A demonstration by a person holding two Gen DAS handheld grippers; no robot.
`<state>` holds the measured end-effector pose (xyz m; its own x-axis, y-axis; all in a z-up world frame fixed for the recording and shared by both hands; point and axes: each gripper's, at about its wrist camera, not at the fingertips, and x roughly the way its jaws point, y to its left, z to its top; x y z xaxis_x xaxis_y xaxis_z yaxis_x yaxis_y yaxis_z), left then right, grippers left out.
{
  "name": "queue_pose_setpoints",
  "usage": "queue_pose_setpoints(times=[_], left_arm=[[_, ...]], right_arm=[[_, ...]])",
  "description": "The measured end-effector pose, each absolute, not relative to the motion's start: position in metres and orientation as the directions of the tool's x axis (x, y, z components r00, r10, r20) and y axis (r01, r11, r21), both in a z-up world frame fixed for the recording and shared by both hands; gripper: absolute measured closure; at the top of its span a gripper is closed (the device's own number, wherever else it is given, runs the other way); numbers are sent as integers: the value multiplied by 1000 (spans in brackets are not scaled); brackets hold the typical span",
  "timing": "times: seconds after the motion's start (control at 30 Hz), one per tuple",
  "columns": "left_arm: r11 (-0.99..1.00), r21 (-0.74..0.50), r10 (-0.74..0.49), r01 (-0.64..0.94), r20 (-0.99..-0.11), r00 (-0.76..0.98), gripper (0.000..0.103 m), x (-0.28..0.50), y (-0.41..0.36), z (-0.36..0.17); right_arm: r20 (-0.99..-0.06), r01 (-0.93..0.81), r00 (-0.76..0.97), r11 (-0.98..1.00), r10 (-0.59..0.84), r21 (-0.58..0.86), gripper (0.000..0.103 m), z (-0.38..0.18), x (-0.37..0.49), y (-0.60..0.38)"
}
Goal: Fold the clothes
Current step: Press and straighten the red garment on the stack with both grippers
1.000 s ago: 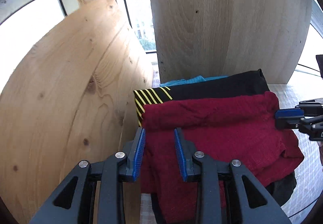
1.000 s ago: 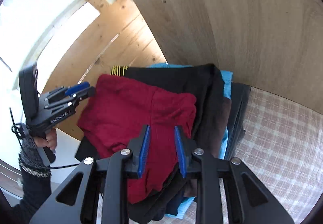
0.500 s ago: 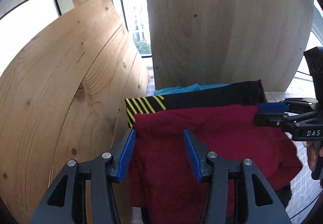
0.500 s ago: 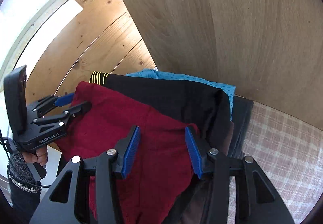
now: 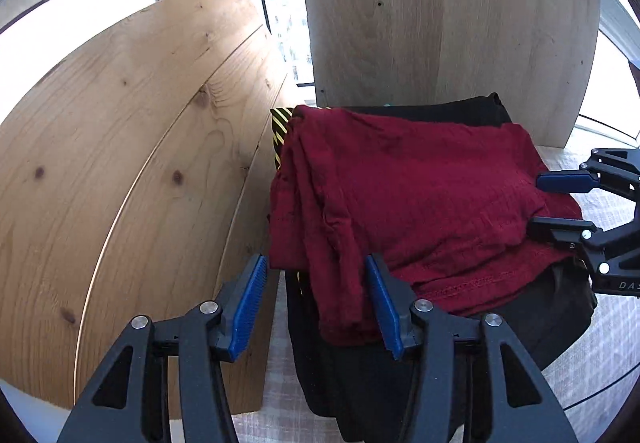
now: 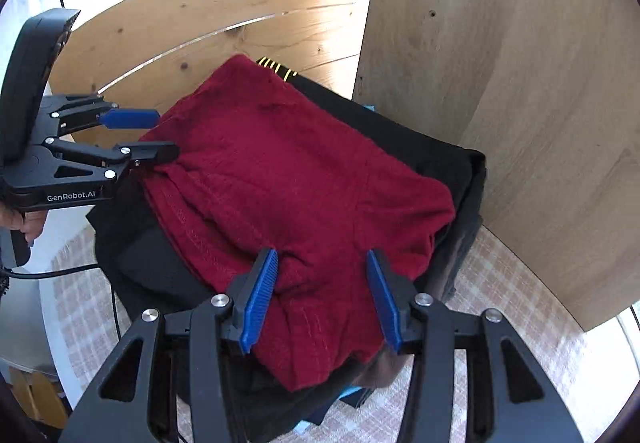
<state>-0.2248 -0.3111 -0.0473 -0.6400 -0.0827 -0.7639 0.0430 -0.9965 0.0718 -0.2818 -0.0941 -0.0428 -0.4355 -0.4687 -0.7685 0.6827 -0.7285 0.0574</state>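
In the left wrist view, the left gripper (image 5: 316,303) has its blue fingers spread wide and they hold nothing; a hanging corner of the folded red garment (image 5: 408,195) lies between them. The red garment rests on top of a pile of dark clothes (image 5: 360,375), beside a pine board (image 5: 140,171) and in front of a pale wood panel (image 5: 448,15). The right gripper (image 5: 560,199) is at the right edge of the garment, also spread. In the right wrist view, the right gripper (image 6: 320,299) is spread, with the near edge of the red garment (image 6: 288,179) between its fingers, not pinched. The pile stands on a checked cloth (image 6: 500,323). A hand (image 6: 24,221) holds the left gripper (image 6: 160,135) at the far edge.
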Motion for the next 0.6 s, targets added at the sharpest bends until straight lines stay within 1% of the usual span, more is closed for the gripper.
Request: queue_pose_setpoints(times=[0.03,0.1,0.13,0.2,0.27,0.3,0.4,0.43,0.47,0.5,0.6], left_arm=[[-998,42,-57,38,-748,-661,54,-213,-308,-38],[-1000,2,-1,-1,-731,-683,54,-197,-296,-25],[-999,-4,25,-33,-733,-680,53,-194,-287,-24],[-995,-16,77,-97,-736,-673,53,-189,-269,-21],[-988,-19,115,-152,-748,-654,53,-188,-252,-23],[-984,-13,127,-180,-759,-639,53,-190,-242,-28],[-972,9,138,-237,-790,-597,53,-202,-222,-45],[-968,15,139,-250,-798,-587,53,-207,-217,-51],[-967,14,142,-256,-804,-578,53,-209,-215,-55],[-965,12,144,-261,-810,-569,53,-212,-212,-58],[-959,0,163,-283,-817,-553,53,-213,-206,-63]], right_arm=[[-737,659,-445,-743,-508,114,57,-30,-276,-76],[-674,590,-459,-766,-578,255,48,-9,-271,-37],[-664,563,-441,-762,-604,319,42,-5,-272,-25],[-661,512,-374,-739,-650,437,42,-4,-276,-9],[-667,495,-304,-711,-680,500,42,-12,-275,-5],[-690,501,-294,-722,-661,478,42,-17,-271,-8],[-777,537,-294,-769,-556,347,44,-35,-260,-28],[-801,548,-293,-778,-522,307,47,-42,-258,-36],[-807,554,-277,-773,-521,309,56,-46,-260,-41],[-804,555,-254,-762,-538,334,59,-49,-265,-44],[-785,542,-184,-727,-591,421,59,-57,-283,-52]])
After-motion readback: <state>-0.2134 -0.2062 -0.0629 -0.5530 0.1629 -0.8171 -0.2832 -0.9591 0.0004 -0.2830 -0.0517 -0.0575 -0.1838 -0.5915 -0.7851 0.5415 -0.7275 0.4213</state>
